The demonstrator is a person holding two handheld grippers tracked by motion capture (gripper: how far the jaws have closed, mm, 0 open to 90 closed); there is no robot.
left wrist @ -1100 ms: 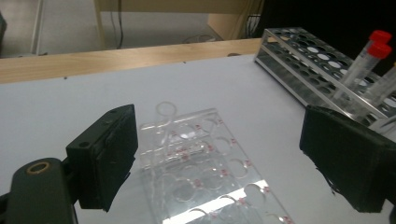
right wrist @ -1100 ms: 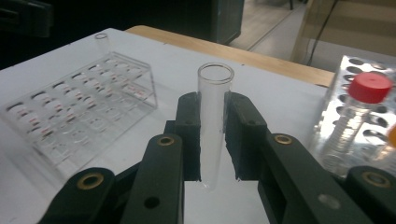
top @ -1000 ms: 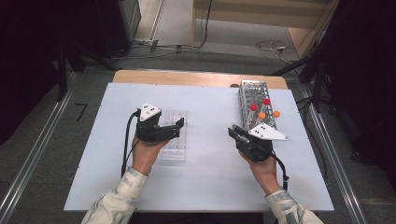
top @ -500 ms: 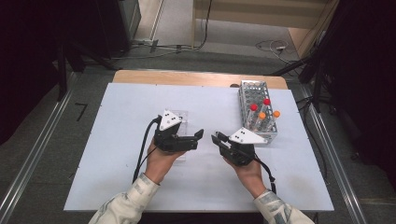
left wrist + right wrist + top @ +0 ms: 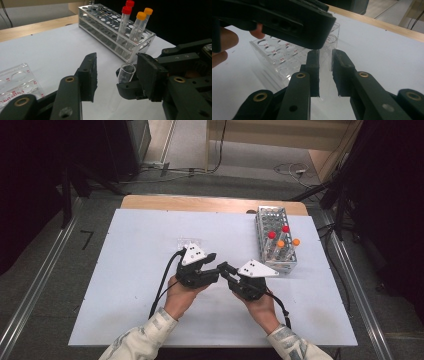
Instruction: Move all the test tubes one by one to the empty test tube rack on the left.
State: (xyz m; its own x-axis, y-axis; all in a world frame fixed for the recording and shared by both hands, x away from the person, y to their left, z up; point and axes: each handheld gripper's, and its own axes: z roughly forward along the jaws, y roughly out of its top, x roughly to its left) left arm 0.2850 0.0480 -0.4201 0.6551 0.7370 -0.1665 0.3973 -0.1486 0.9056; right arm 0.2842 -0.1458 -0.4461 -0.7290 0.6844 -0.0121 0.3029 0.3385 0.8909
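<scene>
Both grippers have drawn further together since half a second ago and now meet at the near middle of the white table.

At the left, the clear plastic rack lies flat on the table just beyond the left gripper, its wells marked with red lettering. The left gripper points right, its jaws apart with nothing between the pads; in the left gripper view they stand on either side of the open gap before the tube's mouth.

Just to the right, the right gripper points left, jaws closed on an uncapped clear tube, which is held above the table between the two grippers.

Further right and far, the metal tube rack stands near the table's right edge, holding two red-capped tubes and two orange-capped tubes, all upright.
</scene>
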